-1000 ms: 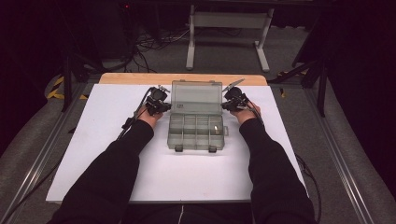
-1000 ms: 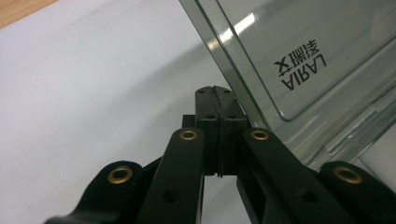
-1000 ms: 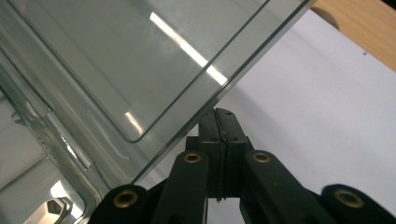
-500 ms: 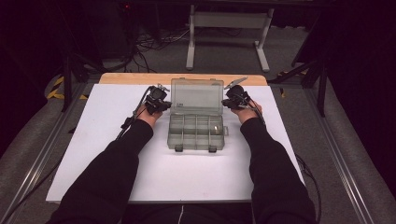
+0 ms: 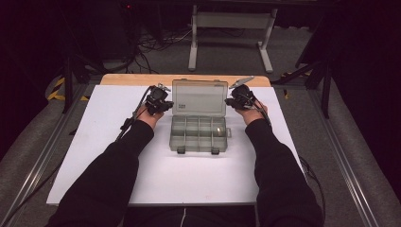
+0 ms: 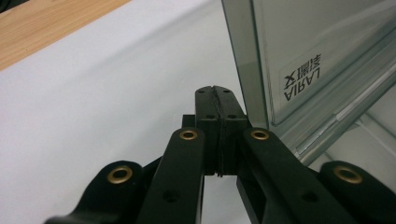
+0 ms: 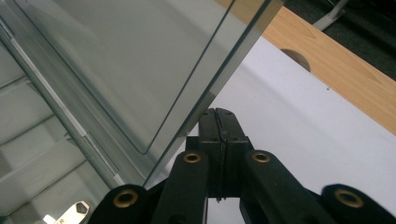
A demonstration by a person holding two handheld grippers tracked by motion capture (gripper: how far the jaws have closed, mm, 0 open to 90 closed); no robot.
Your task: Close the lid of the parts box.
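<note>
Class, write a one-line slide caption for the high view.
Two grippers flank the open lid of a compartment box.

Clear grey-tinted plastic organizer box [image 5: 198, 127], see-through lid [image 5: 198, 96] with dark mirrored lettering on a pale label [image 6: 302, 77]. White table sheet [image 5: 165, 165] over light wood-grain tabletop [image 5: 142, 79]. Black left gripper [image 6: 215, 93] and black right gripper [image 7: 218, 115], brass-coloured rivets on both. Black sleeves [image 5: 108, 175]. Small pale, cream-toned item [image 5: 218, 131] in one right-hand compartment. Grey floor [image 5: 331, 118], yellow-black striped tape [image 5: 57, 88] at left.

A clear plastic compartment box [image 5: 198, 127] lies on the white table, lid [image 5: 198, 97] raised upright.
</note>
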